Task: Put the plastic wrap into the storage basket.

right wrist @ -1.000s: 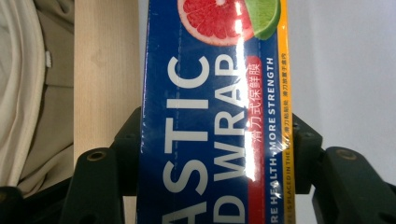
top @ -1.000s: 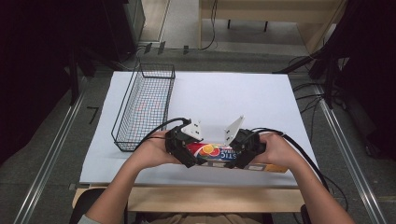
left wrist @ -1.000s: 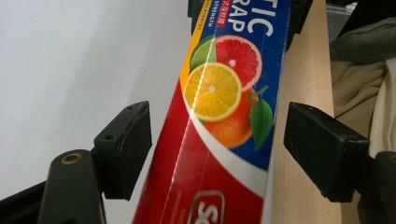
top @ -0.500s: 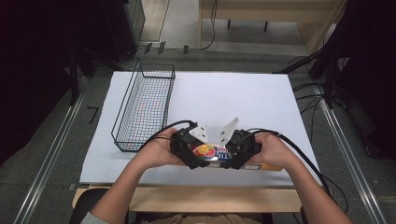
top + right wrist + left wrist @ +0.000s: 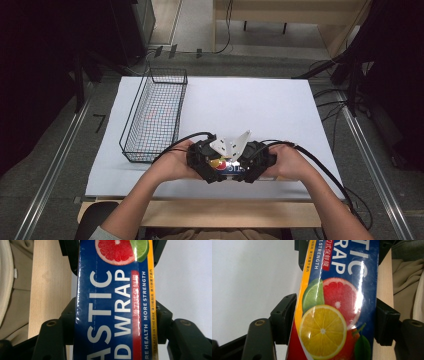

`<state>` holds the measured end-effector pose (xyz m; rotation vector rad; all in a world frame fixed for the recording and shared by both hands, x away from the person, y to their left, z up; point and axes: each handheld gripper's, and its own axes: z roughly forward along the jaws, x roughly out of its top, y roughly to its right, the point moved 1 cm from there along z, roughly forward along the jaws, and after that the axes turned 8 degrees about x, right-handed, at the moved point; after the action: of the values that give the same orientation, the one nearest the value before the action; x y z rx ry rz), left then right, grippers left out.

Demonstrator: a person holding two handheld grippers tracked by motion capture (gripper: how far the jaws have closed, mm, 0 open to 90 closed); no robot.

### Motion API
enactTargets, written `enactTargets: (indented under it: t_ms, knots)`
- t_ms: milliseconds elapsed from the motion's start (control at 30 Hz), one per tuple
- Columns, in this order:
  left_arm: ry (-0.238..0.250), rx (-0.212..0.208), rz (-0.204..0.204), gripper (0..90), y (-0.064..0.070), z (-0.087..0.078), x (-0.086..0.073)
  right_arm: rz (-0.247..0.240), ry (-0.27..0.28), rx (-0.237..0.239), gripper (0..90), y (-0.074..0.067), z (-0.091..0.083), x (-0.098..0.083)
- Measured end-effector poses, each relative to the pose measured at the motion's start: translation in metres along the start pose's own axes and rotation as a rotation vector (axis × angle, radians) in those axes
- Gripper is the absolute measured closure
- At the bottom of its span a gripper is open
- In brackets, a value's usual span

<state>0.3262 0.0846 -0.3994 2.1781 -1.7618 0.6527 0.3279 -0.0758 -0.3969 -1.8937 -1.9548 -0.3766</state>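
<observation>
The left gripper (image 5: 214, 161) had just been closing its fingers (image 5: 284, 317) onto the plastic wrap box (image 5: 337, 305) and the right gripper (image 5: 250, 162) clamped the other end; the box lay at the table's (image 5: 260, 105) near edge. It looked light, stiff and glossy, likely slippery, best held across its narrow sides; from above, hands and grippers hid most of it.

Both forearms are reaching in over the table's near edge, hands meeting just inside it. The left gripper (image 5: 212, 162) and right gripper (image 5: 252, 162) are facing each other, nearly touching. The left jaws have just been closing on a box; the right jaws are clamping it too.
</observation>
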Motion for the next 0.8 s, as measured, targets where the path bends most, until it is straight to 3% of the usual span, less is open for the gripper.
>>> enactTargets:
  t_ms: [100, 300, 600, 800]
  knots:
    - [-0.019, -0.008, 0.002, 28.5, 0.001, 0.005, 0.0, -0.004, -0.013, -0.008, 40.7, 0.0, 0.002, 0.0]
    - [-0.004, -0.003, 0.025, 35.7, 0.002, 0.003, -0.002, -0.007, -0.015, 0.004, 40.7, 0.0, 0.003, 0.0]
    - [0.001, -0.023, 0.033, 39.1, 0.005, 0.0, 0.0, -0.01, -0.008, 0.044, 40.5, 0.0, 0.001, -0.001]
    - [0.003, 0.002, 0.048, 39.6, 0.006, -0.005, 0.002, -0.007, 0.007, 0.038, 39.8, -0.001, -0.002, 0.0]
